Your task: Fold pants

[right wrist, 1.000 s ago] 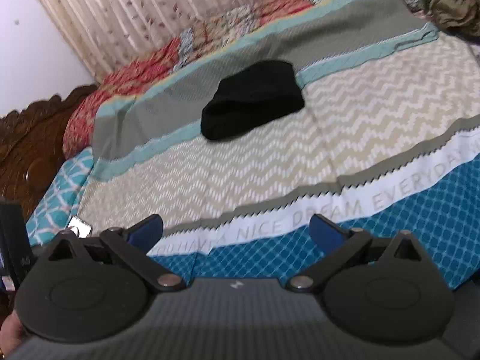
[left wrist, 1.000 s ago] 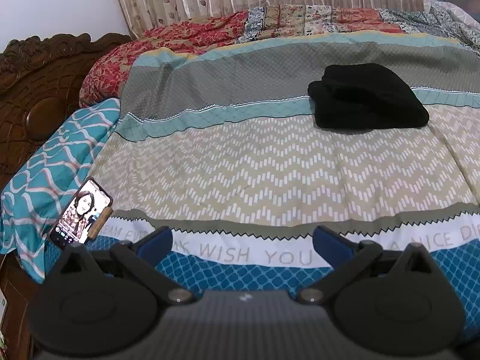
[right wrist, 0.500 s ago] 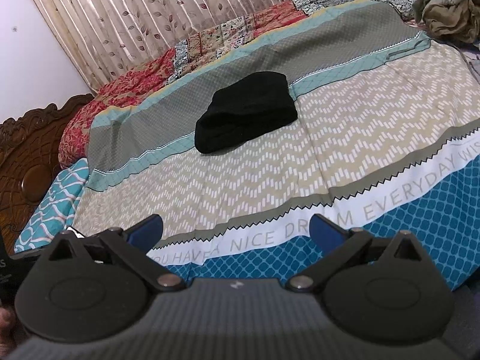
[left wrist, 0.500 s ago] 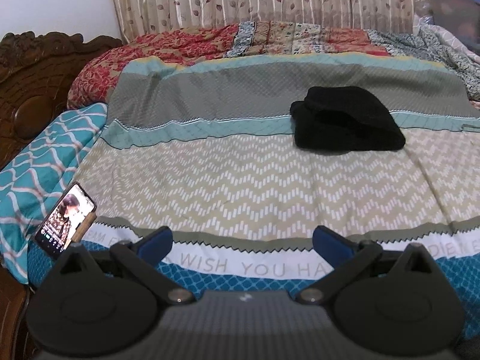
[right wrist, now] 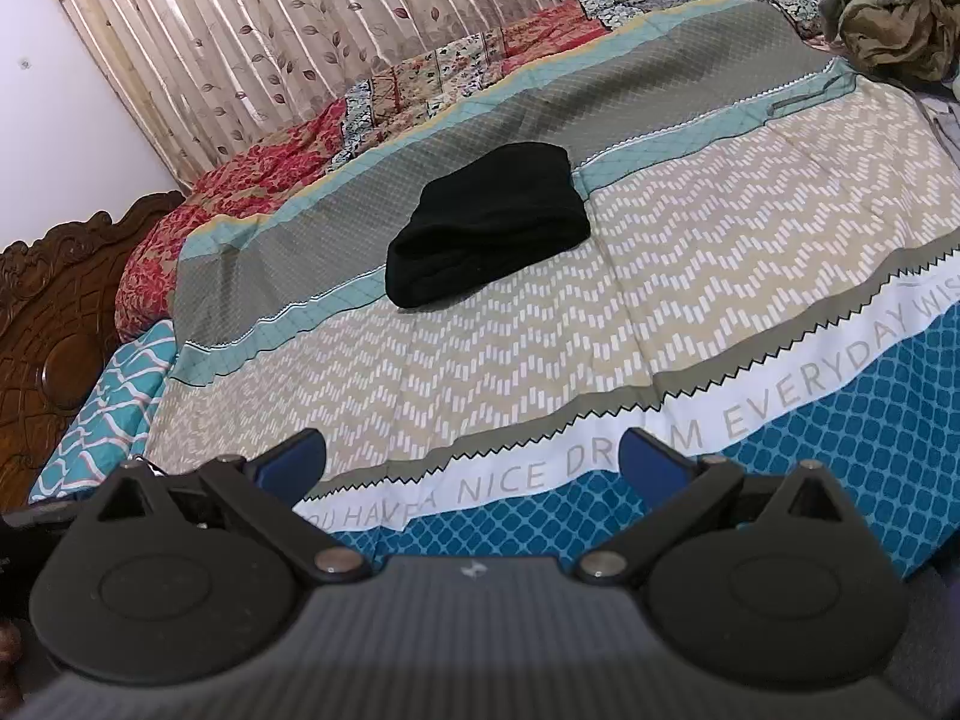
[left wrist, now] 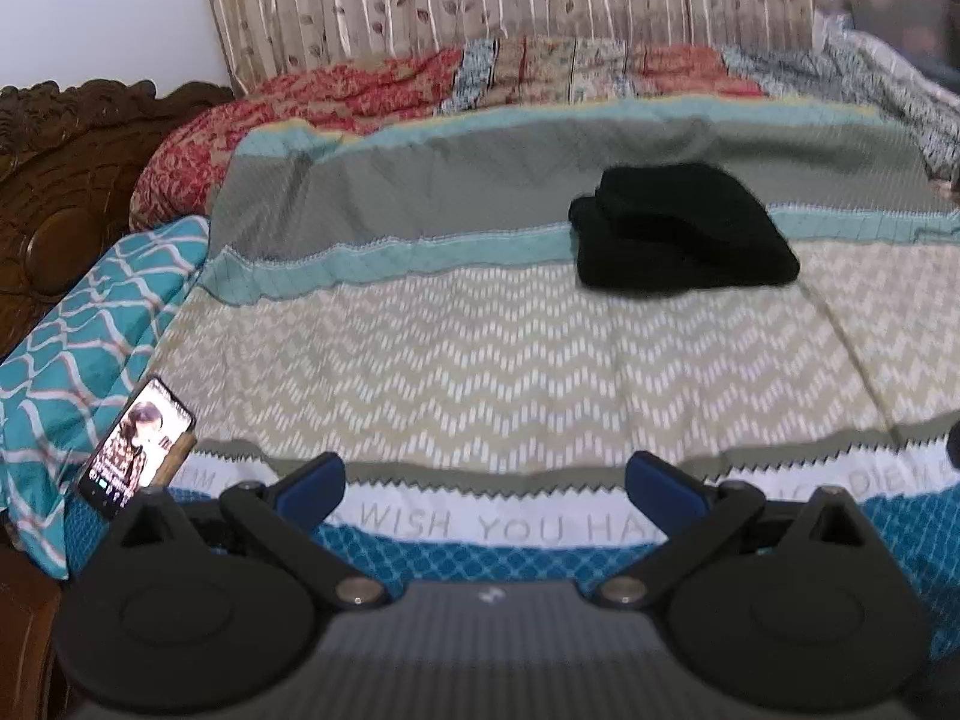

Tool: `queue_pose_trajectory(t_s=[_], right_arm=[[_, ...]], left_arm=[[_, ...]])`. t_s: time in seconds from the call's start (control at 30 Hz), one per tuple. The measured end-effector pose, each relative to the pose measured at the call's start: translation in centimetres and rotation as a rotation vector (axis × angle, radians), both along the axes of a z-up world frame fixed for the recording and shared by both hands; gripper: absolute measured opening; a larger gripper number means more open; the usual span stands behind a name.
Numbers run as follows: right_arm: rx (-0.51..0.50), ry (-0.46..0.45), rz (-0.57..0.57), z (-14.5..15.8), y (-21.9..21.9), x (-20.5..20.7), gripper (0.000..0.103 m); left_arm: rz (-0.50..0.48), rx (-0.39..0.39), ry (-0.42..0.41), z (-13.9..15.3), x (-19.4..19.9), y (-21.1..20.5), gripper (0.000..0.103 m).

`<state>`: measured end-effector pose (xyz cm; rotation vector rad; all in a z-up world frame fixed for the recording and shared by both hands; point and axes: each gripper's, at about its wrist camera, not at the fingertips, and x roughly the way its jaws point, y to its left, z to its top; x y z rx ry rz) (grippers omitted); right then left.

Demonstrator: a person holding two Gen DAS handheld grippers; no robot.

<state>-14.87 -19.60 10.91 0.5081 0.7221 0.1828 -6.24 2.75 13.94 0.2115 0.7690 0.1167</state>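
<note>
both grippers' fingers (left wrist: 315, 483) (right wrist: 651, 456) wide apart, empty, pants (left wrist: 681, 228) untouched

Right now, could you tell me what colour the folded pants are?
Plain black pants, clearest in the right wrist view.

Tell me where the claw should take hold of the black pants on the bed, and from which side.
Probably the layered edge of the black pants that faces the headboard side, approached low across the bedsheet. There the folds show as stacked lips, so one pinch could catch all the layers; elsewhere the bundle looks rounded. Both the left claw and the right claw are open and empty.
</note>
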Motion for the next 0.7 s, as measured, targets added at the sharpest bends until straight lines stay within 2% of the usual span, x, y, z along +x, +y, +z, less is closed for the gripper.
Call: queue_pose_trajectory(t_s=[0.17, 0.4, 0.57, 0.7], right_arm=[[0.004, 0.005, -0.005, -0.1, -0.3, 0.0, 0.103], [0.011, 0.014, -0.005, -0.3, -0.4, 0.0, 0.103], [0.014, 0.021, -0.008, -0.4, -0.6, 0.0, 0.103], [0.013, 0.021, -0.008, -0.4, -0.6, 0.0, 0.103]], left_arm=[[-0.006, -0.040, 0.051, -0.5, 0.1, -0.1, 0.103], [-0.015, -0.037, 0.071, -0.8, 0.1, -0.7, 0.103], [-0.035, -0.084, 0.115, -1.4, 0.3, -0.4, 0.103], [-0.048, -0.092, 0.121, -1.5, 0.1, -0.8, 0.103]])
